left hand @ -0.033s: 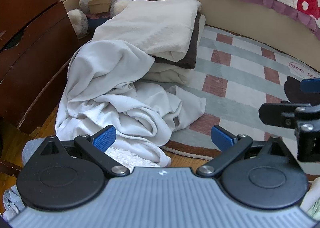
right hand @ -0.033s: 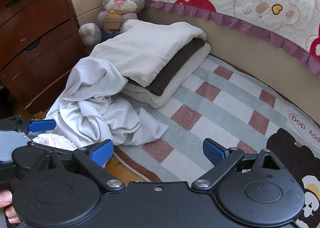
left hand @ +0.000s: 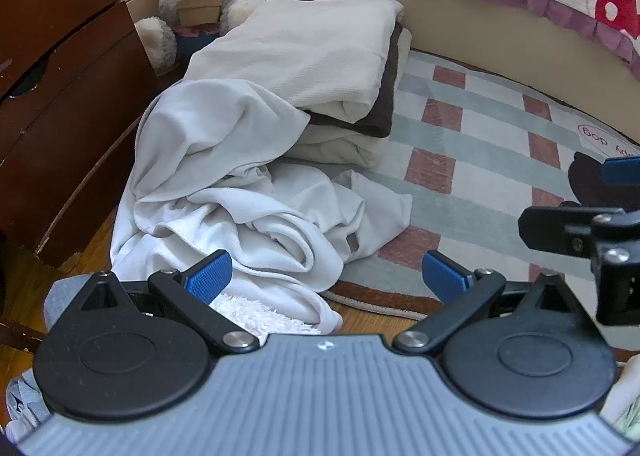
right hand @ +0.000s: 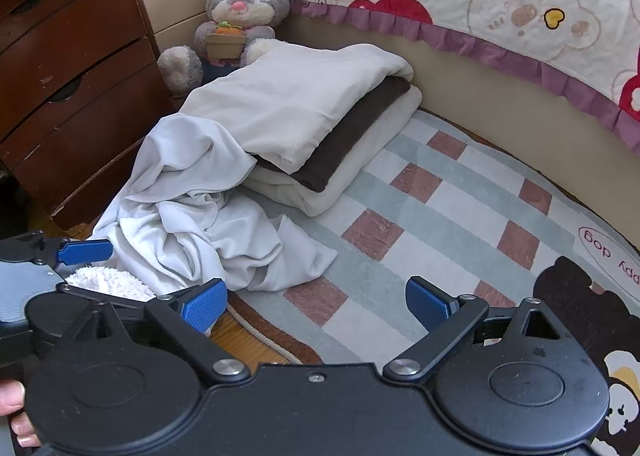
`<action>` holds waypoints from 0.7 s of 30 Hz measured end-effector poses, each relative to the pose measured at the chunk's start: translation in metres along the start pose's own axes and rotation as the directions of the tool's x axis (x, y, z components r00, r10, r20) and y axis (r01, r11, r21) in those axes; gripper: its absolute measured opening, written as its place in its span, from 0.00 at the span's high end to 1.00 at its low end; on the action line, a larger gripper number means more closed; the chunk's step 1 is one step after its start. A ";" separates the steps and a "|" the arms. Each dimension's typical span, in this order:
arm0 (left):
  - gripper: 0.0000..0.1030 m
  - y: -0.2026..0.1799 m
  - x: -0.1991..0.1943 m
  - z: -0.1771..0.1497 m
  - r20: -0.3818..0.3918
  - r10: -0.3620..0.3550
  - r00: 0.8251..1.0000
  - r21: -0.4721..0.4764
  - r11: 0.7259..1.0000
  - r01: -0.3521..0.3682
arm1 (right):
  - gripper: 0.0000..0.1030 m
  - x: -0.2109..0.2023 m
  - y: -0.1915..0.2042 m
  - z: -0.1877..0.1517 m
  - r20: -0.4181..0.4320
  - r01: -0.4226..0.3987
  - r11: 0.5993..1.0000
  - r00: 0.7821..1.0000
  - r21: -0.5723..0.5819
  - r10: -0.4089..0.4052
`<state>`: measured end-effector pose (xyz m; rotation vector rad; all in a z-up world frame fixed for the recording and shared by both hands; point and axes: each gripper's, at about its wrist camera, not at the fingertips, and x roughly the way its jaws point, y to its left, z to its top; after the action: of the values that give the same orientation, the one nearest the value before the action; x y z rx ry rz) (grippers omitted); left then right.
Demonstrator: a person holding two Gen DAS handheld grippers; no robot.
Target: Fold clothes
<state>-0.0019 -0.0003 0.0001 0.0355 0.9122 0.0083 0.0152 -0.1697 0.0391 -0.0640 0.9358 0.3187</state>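
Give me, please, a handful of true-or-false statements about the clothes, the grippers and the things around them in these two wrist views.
1. The left gripper is open and holds nothing. True.
2. The right gripper is clamped on the crumpled white garment. False: its jaws stand wide apart with no cloth between them.
3. The folded stack has a dark brown layer between lighter ones. True.
4. The plush rabbit lies on top of the folded stack. False: it sits behind the stack, beside the wooden dresser.
5. The crumpled white garment drapes against the folded stack. True.
6. The checked rug is plain grey. False: it has reddish-brown squares and pale green bands.
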 end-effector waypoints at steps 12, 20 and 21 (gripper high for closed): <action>0.00 0.001 0.001 0.004 -0.008 -0.020 1.000 -0.005 1.000 0.019 | 0.05 -0.002 -0.001 -0.004 0.006 0.000 1.000 1.000 0.001 0.000; 0.00 -0.001 0.000 0.002 -0.001 -0.014 1.000 0.001 1.000 0.014 | 0.05 -0.002 -0.002 -0.003 0.002 -0.003 1.000 1.000 0.003 0.003; 0.00 -0.001 0.000 0.002 -0.002 -0.014 1.000 0.001 1.000 0.014 | 0.05 -0.002 -0.002 -0.004 0.001 -0.003 1.000 1.000 0.004 0.003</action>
<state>-0.0002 -0.0017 0.0012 0.0295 0.9147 -0.0052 0.0120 -0.1731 0.0384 -0.0590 0.9352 0.3194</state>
